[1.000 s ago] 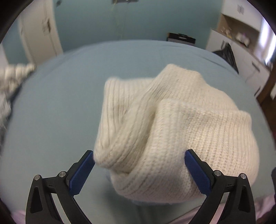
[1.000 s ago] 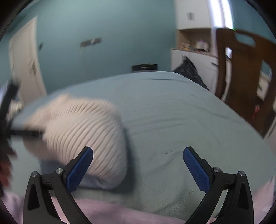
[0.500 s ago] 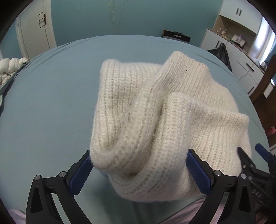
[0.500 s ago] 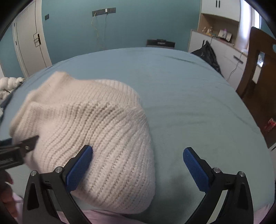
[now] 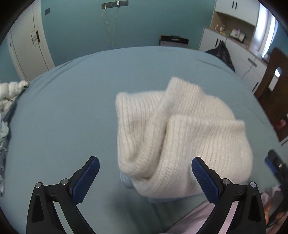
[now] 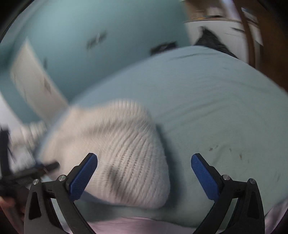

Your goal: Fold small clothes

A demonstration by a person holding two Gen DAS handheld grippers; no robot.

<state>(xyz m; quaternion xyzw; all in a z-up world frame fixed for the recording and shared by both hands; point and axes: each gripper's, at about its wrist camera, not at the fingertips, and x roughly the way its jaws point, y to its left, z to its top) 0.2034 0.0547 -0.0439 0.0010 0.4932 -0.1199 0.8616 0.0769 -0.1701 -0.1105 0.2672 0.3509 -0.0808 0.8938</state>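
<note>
I work on a bed [image 5: 68, 100] covered with a pale blue-green sheet, which fills most of both views. Behind it the wall [image 5: 136, 23] is teal, with a power strip [image 5: 115, 3] high up and thin cables hanging from it. A white door [image 5: 30, 46] stands at the far left, and white cabinets [image 5: 232, 43] with an open shelf of small items stand at the far right. A dark bag [image 5: 222, 54] leans against the cabinets, and a brown wooden chair [image 5: 273, 81] is at the right edge. A pile of white and grey cloth [image 5: 9, 93] lies at the left edge of the bed.

The cream knitted garment [image 5: 180, 133] lies on the bed in a folded, bunched heap, a little right of the centre in my left view. A small piece of light blue cloth [image 5: 126, 180] shows under its near edge.

My left gripper [image 5: 145, 177] is wide open and holds nothing; the near edge of the garment lies between its blue fingers [image 5: 86, 178], but I cannot tell if they touch it. My right gripper [image 6: 144, 176] is also wide open and empty, with the garment [image 6: 115, 151] before its left finger. This right view is much blurred. The right gripper's tip [image 5: 273, 162] appears at the right edge of my left view.

I can read no writing or brand anywhere.
</note>
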